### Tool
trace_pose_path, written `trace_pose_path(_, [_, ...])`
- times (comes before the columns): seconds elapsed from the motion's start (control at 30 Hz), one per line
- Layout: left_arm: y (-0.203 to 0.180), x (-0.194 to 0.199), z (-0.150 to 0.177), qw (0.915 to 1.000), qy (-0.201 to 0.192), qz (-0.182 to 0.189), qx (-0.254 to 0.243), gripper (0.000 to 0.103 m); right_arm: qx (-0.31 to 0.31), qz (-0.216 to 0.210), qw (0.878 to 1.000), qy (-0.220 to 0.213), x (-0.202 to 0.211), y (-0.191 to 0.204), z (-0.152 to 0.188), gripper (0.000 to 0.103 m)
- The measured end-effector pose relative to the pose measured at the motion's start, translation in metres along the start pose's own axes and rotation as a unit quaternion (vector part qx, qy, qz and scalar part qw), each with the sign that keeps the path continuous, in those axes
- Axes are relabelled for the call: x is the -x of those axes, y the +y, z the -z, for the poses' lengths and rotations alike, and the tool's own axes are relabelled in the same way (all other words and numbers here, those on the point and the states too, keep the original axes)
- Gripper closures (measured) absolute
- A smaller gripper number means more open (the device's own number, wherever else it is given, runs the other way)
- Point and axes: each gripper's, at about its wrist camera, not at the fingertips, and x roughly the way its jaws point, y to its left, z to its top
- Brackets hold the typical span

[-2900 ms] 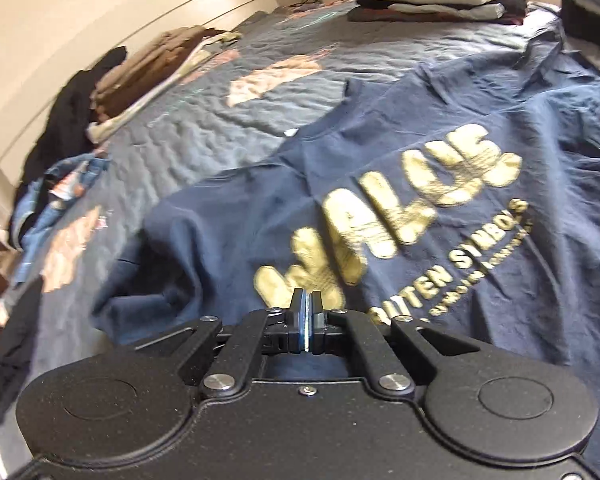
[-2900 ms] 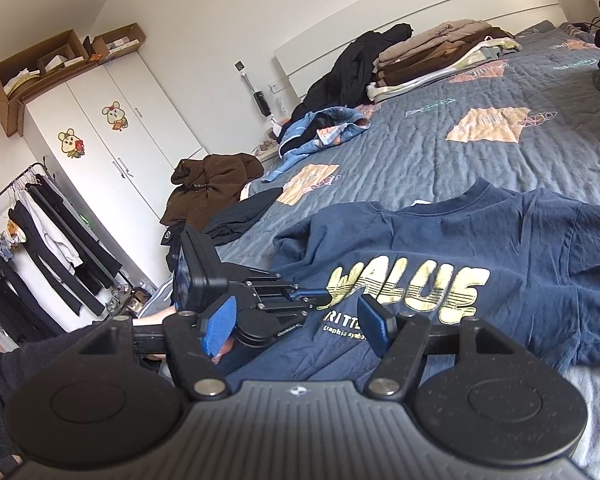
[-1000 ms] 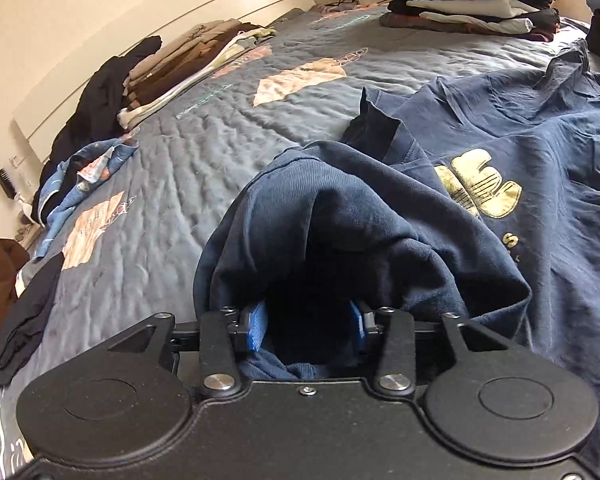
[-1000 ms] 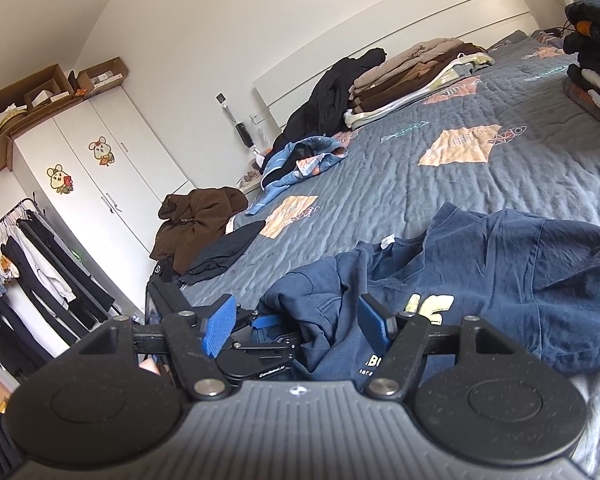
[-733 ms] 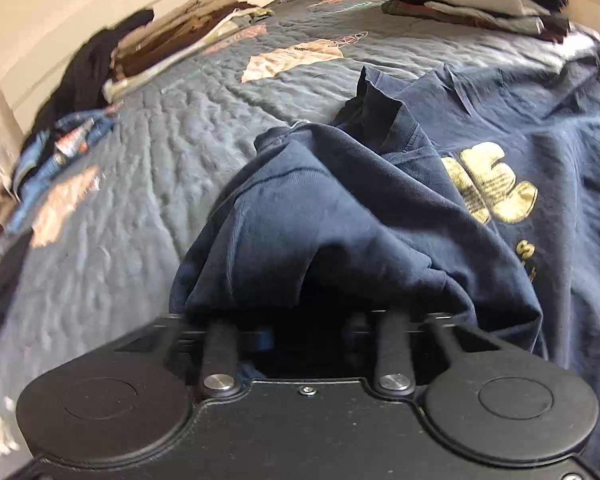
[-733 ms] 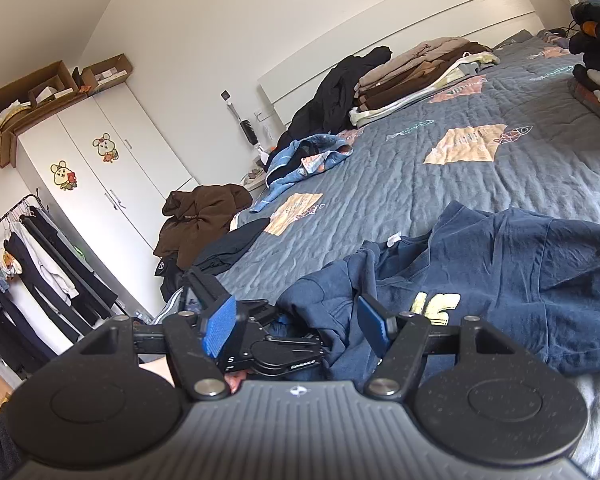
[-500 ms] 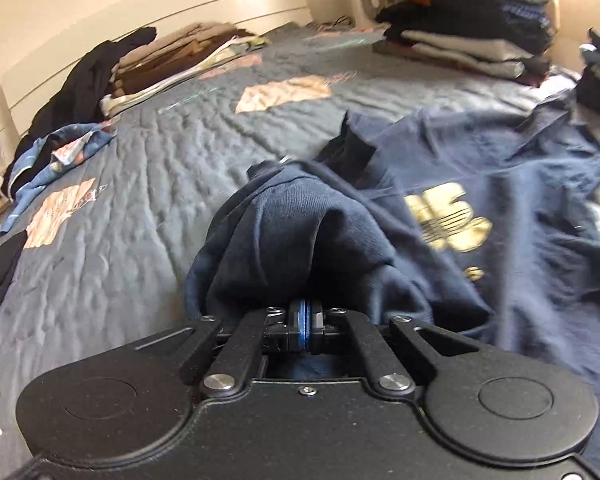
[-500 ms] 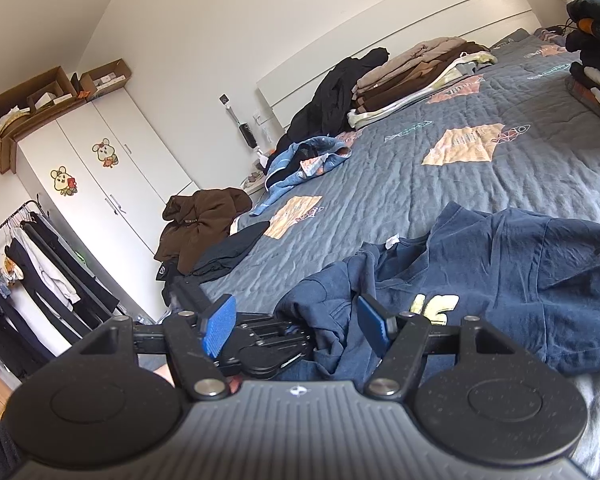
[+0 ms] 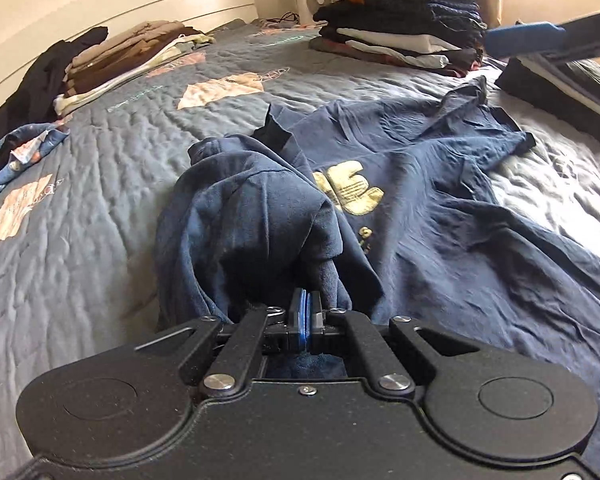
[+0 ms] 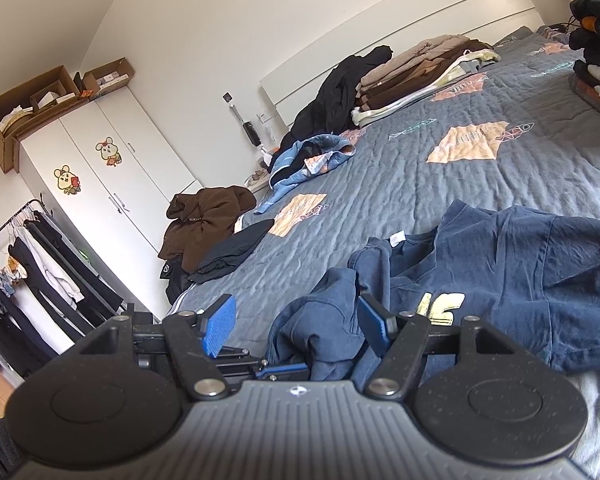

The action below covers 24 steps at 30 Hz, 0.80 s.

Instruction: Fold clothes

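Observation:
A navy T-shirt (image 9: 440, 184) with gold lettering lies crumpled on the grey quilted bed (image 9: 80, 240). My left gripper (image 9: 303, 316) is shut on a bunched fold of its near edge, and the cloth humps up over the fingers. In the right wrist view the same shirt (image 10: 540, 280) lies ahead, and the left gripper (image 10: 284, 366) shows low under the raised fold. My right gripper (image 10: 296, 328) stands open above the bed with nothing pressed between its blue pads. One of its blue pads (image 9: 532, 34) shows at the top right of the left wrist view.
Folded clothes are stacked at the bed's far side (image 9: 404, 28) and by the headboard (image 10: 420, 68). Loose garments lie along the left edge (image 10: 312, 156), a brown one (image 10: 204, 216) beside it. A white wardrobe (image 10: 112, 184) and a clothes rail (image 10: 32, 256) stand beyond.
The left gripper's jaws closed on the bunched shirt fold and carried it a little further across the shirt, covering more of the gold lettering. The right gripper stayed still and open.

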Motion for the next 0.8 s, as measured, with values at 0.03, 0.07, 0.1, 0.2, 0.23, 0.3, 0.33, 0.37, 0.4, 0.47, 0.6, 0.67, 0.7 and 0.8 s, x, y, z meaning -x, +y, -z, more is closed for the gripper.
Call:
trace_pose_path(0.03, [-0.002,0.004,0.002,1.0,-0.002,0.002,-0.002,0.103,-0.001,0.0,1.0,-0.001,0.001,-0.001,0.0,0.037])
trace_pose_path(0.07, [-0.004,0.011,0.003,1.0,-0.008,0.004,-0.001,0.103,-0.002,0.0,1.0,-0.001,0.001,-0.001,0.0,0.037])
trace_pose_path(0.1, [-0.005,0.018,0.004,0.9999,-0.014,0.005,0.0,0.103,-0.003,0.001,1.0,-0.001,0.001,-0.002,0.0,0.037])
trace_pose_path(0.2, [-0.007,0.038,0.006,0.9996,-0.028,0.005,0.009,0.103,-0.004,0.002,1.0,0.0,0.0,-0.002,0.001,0.037])
trace_pose_path(0.23, [-0.006,0.041,0.005,0.9995,-0.027,0.0,0.015,0.103,-0.004,0.003,1.0,0.0,0.0,-0.001,0.001,0.037])
trace_pose_path(0.3, [-0.002,0.04,-0.001,0.9994,-0.017,-0.017,0.023,0.102,-0.003,0.004,1.0,0.002,-0.001,-0.001,0.002,0.037])
trace_pose_path(0.33, [-0.001,0.036,-0.004,0.9996,-0.007,-0.023,0.017,0.101,-0.002,0.003,1.0,0.002,-0.002,0.0,0.002,0.037])
trace_pose_path(0.37, [0.0,0.031,-0.007,0.9994,0.0,-0.034,0.007,0.101,-0.001,0.003,1.0,0.003,-0.001,0.0,0.001,0.037])
trace_pose_path(0.4, [0.0,0.027,-0.009,0.999,0.003,-0.045,-0.007,0.101,0.0,0.002,1.0,0.003,-0.001,0.001,0.001,0.037])
trace_pose_path(0.47, [0.0,0.017,-0.011,0.9979,0.015,-0.053,-0.034,0.101,0.002,0.0,1.0,0.004,-0.001,0.002,0.001,0.037])
trace_pose_path(0.6, [0.002,0.002,-0.012,0.9947,0.041,-0.054,-0.078,0.094,0.004,-0.004,1.0,0.005,-0.002,0.004,0.001,0.037])
trace_pose_path(0.67, [0.0,-0.002,-0.011,0.9927,0.048,-0.054,-0.097,0.074,0.002,-0.002,1.0,0.006,-0.002,0.002,0.001,0.037])
trace_pose_path(0.7, [-0.001,-0.001,-0.01,0.992,0.048,-0.051,-0.105,0.067,0.0,-0.001,1.0,0.006,-0.002,0.0,0.001,0.037])
trace_pose_path(0.8, [-0.003,-0.002,-0.009,0.9908,0.051,-0.05,-0.115,0.065,-0.003,0.002,1.0,0.006,-0.002,-0.003,0.001,0.037])
